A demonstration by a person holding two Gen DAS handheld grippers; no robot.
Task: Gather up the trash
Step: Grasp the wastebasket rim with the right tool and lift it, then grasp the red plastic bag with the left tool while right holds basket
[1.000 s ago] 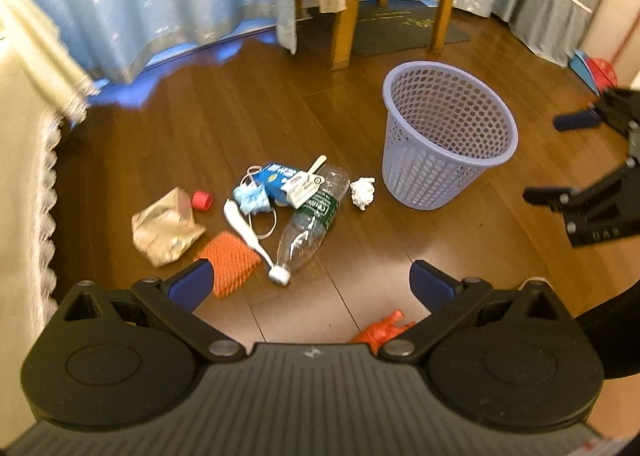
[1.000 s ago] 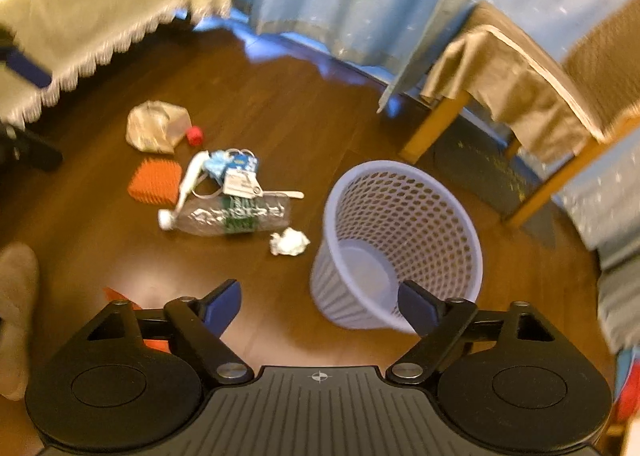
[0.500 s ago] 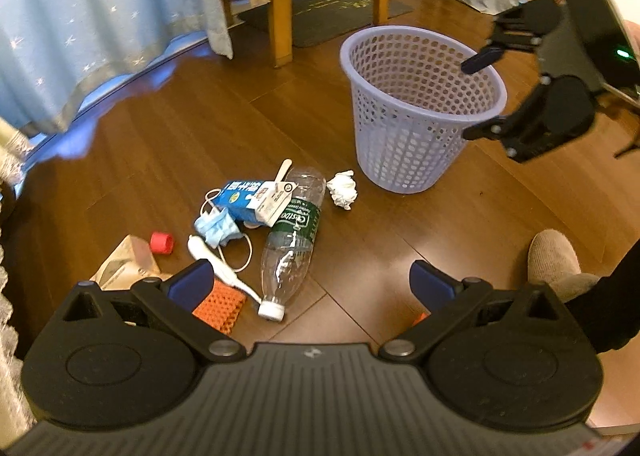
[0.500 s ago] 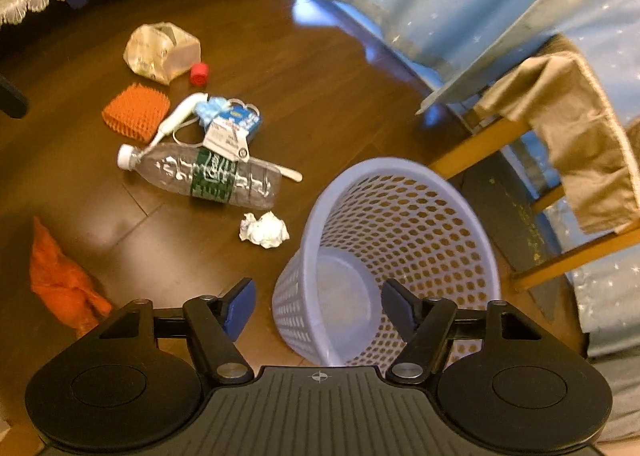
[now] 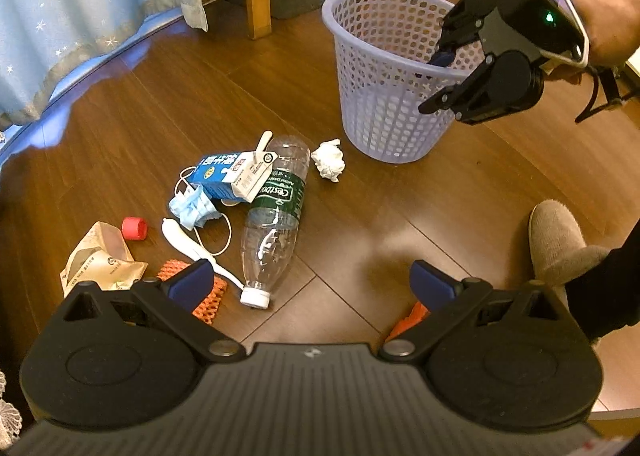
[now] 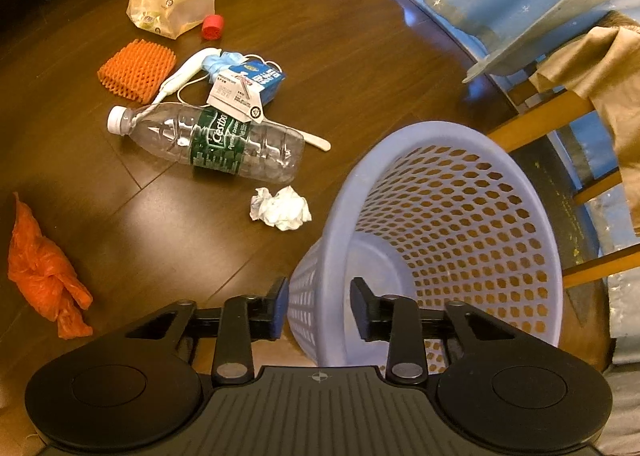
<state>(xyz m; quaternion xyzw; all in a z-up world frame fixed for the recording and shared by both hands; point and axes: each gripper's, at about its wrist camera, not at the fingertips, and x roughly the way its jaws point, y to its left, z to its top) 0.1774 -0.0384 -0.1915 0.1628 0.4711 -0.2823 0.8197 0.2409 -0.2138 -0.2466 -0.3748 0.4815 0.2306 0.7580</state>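
The lavender mesh basket (image 6: 520,192) now fills the space straight ahead of the right tongs (image 6: 318,306); a second ago it stood further off. These tongs have dropped to its near rim, one finger outside the wall and one inside, and they are closing, the pads not yet pressing on the rim. I judge a grip on the basket is coming, to steady it or bring it to the trash.

The clear bottle (image 5: 276,216) lies just beyond the left tongs (image 5: 316,282), which have sunk toward the floor and stand released, holding nothing. Beyond it lie the blue carton (image 5: 218,174) and the crumpled tissue (image 5: 329,164); the orange bag (image 6: 40,268) lies left of the right tongs.
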